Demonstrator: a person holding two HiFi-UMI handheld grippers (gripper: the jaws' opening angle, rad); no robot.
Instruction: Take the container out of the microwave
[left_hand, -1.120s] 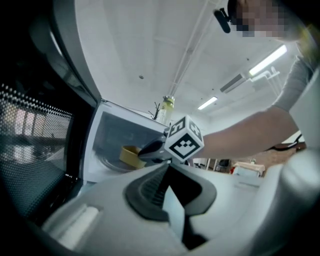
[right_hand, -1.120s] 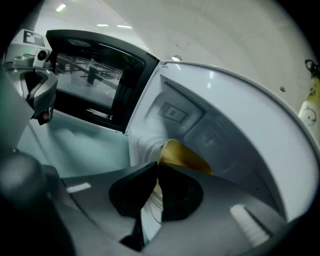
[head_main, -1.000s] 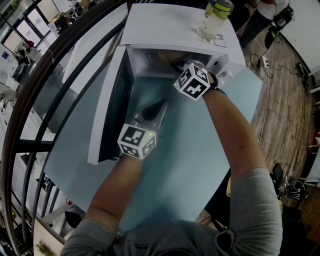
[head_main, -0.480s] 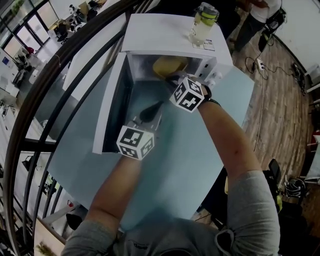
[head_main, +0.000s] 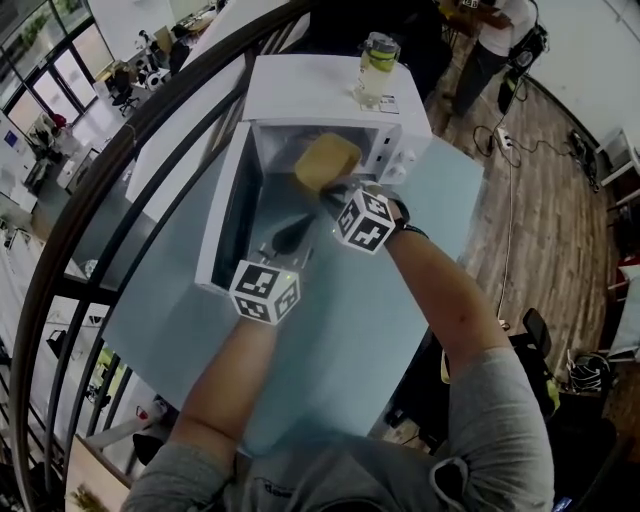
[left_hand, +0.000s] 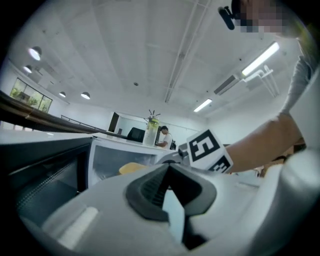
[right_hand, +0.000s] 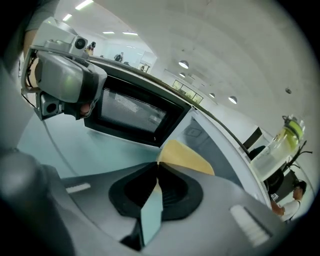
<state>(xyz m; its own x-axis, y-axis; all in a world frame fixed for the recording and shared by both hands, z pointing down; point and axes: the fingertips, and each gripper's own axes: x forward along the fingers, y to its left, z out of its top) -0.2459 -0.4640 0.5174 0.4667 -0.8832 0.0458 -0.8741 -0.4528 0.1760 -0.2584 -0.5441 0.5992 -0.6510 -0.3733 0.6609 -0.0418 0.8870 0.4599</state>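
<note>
The white microwave (head_main: 320, 85) stands with its door (head_main: 225, 215) swung open to the left. A yellow container (head_main: 327, 163) hangs at the mouth of the cavity, above the table. My right gripper (head_main: 335, 190) is shut on its near edge; in the right gripper view the jaws (right_hand: 157, 164) pinch the yellow container (right_hand: 187, 156). My left gripper (head_main: 300, 228) hovers just in front of the open door, shut with nothing in it. In the left gripper view its jaws (left_hand: 169, 167) meet, and the container (left_hand: 132, 168) shows beyond them.
A clear bottle with yellow-green liquid (head_main: 374, 62) stands on top of the microwave. The pale blue table (head_main: 350, 320) stretches in front of the microwave. A black curved railing (head_main: 120, 180) runs along the left. People stand on the wooden floor far behind.
The right gripper has drawn the yellow container from inside the cavity out to its mouth, toward me. The left gripper has stayed shut near the open door.
</note>
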